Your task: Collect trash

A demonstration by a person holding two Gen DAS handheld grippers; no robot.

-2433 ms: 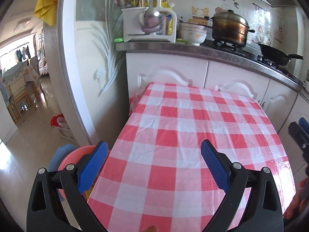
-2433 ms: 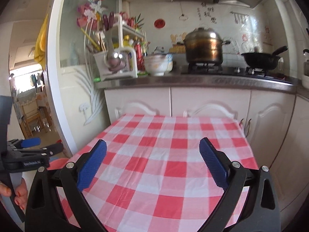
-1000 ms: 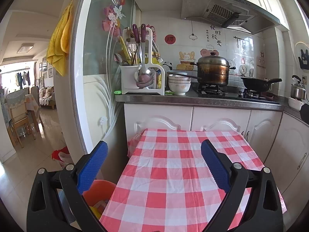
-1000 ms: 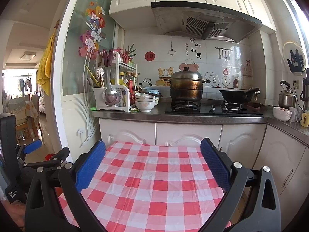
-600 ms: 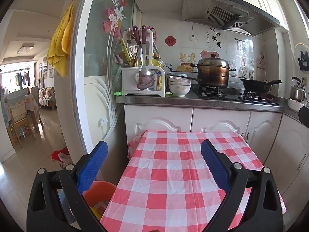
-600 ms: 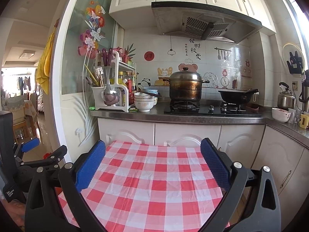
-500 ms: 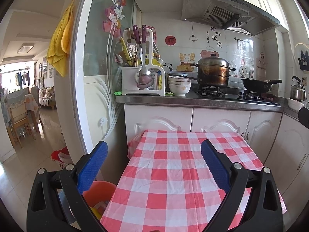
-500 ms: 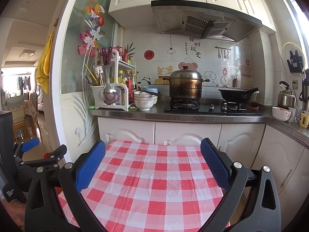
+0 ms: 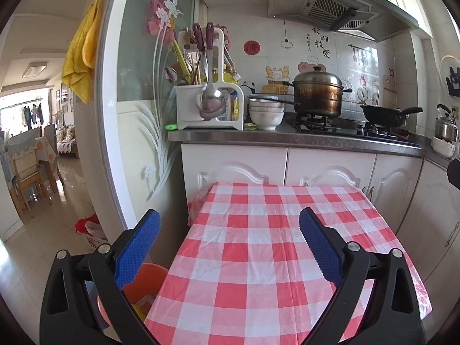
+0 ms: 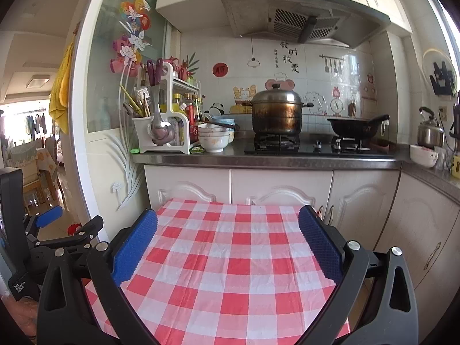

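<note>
Orange bin (image 9: 145, 280) with yellowish contents low at the left edge of the bench (image 9: 258, 258), which carries a red-and-white checked cloth; no loose trash shows on the cloth. Left tool (image 9: 230, 243) above the bench's near-left part, blue pads spread wide, holding nothing. Right tool (image 10: 228, 244) above the bench, likewise wide apart and empty. Behind: counter (image 10: 258, 159), steel pot (image 10: 277, 115), black wok (image 10: 356, 126).

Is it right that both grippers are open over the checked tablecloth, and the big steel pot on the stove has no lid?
Not quite. The pot has its lid on, as the right wrist view shows. Both the left gripper and right gripper are open over the tablecloth.
</note>
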